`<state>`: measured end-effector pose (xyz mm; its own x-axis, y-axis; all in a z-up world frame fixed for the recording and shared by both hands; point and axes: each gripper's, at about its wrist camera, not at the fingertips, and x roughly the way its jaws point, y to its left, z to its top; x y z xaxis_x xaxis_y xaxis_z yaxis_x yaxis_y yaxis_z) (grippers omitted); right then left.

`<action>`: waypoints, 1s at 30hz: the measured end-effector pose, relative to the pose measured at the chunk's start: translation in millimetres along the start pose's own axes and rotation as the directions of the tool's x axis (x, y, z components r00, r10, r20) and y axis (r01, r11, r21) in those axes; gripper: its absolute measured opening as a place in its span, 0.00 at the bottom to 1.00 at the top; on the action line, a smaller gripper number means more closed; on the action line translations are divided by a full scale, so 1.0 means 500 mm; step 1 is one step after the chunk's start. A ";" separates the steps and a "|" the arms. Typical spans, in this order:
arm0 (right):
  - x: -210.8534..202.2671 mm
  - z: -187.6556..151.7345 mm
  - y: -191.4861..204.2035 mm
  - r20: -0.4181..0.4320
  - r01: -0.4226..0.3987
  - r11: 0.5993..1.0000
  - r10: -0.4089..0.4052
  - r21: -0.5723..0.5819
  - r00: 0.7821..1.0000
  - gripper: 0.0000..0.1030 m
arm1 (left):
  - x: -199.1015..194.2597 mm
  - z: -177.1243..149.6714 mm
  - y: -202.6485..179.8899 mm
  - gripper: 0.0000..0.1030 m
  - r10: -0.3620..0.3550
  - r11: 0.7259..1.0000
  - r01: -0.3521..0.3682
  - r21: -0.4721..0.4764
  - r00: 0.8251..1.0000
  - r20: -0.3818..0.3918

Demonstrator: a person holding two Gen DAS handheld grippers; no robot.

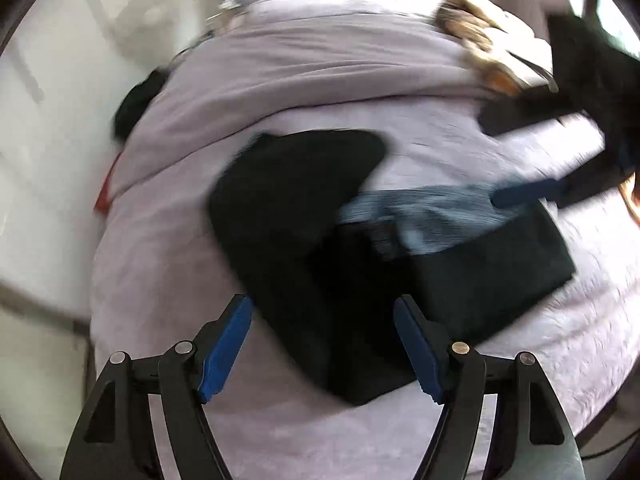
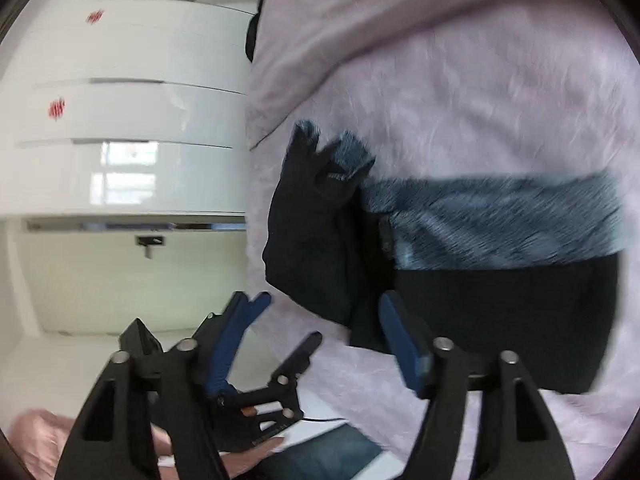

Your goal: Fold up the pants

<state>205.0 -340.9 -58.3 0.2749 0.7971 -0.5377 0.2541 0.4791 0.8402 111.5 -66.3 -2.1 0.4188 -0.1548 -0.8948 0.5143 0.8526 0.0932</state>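
Note:
Black pants [image 1: 304, 240] with a grey-blue fleece lining [image 1: 432, 212] lie partly folded on a lilac bedspread [image 1: 320, 68]. My left gripper [image 1: 322, 348] is open and empty, hovering over the near edge of the pants. My right gripper [image 2: 320, 340] is open and empty just above the pants [image 2: 500, 312], whose lining [image 2: 500, 220] shows as a band. The right gripper also shows in the left wrist view [image 1: 524, 196], at the lining's right end. The left gripper shows low in the right wrist view [image 2: 280, 380].
A white glossy wardrobe [image 2: 128, 120] stands beside the bed. Another dark garment [image 1: 540, 112] and a brown patterned item [image 1: 476, 40] lie at the bed's far right. A black item [image 1: 136, 104] sits at the left bed edge.

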 end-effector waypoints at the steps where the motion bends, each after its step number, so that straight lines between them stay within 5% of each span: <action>1: 0.018 0.005 -0.015 -0.010 -0.041 0.999 0.042 0.027 0.999 0.74 | 0.002 -0.008 0.015 0.73 0.002 1.000 -0.002 -0.023 1.000 -0.004; 7: 0.137 0.034 -0.018 0.024 -0.167 0.977 0.165 0.132 0.986 0.78 | 0.044 -0.026 0.098 0.73 0.022 0.995 -0.024 -0.102 1.000 -0.013; 11: 0.199 0.086 0.001 0.019 -0.087 0.990 0.085 0.115 0.996 0.78 | 0.060 -0.018 0.129 0.73 -0.018 0.986 0.018 -0.168 1.000 0.001; 12: 0.220 0.102 -0.004 0.017 -0.074 0.990 0.073 0.123 0.997 0.72 | 0.064 -0.012 0.142 0.73 -0.015 0.982 0.016 -0.188 1.000 0.008; 13: 0.233 0.110 -0.007 0.018 -0.076 0.988 0.074 0.135 0.997 0.40 | 0.070 -0.007 0.151 0.73 -0.011 0.979 0.013 -0.202 1.000 0.011; 14: 0.240 0.113 -0.008 0.026 -0.077 0.987 0.074 0.142 0.997 0.32 | 0.075 -0.001 0.161 0.73 -0.009 0.976 0.011 -0.219 1.000 0.011; 18: 0.197 0.084 0.075 0.105 -0.125 0.990 0.132 -0.067 0.986 0.27 | 0.092 0.030 0.186 0.73 -0.049 0.960 0.051 -0.276 0.999 0.015; 24: 0.105 0.007 0.134 0.152 -0.176 0.967 0.205 -0.184 0.967 0.26 | 0.053 0.060 0.090 0.73 -0.093 0.984 0.099 -0.151 0.994 0.049; 30: -0.015 -0.071 0.044 0.275 -0.222 0.968 0.247 -0.118 0.929 0.26 | 0.033 0.078 -0.063 0.73 -0.147 0.989 0.146 0.030 0.987 0.062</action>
<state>175.4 -323.3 -33.0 0.5735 0.7577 -0.3116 0.0751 0.3301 0.9410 131.4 -114.9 -2.8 0.3839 -0.3091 -0.8701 0.5920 0.8056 -0.0250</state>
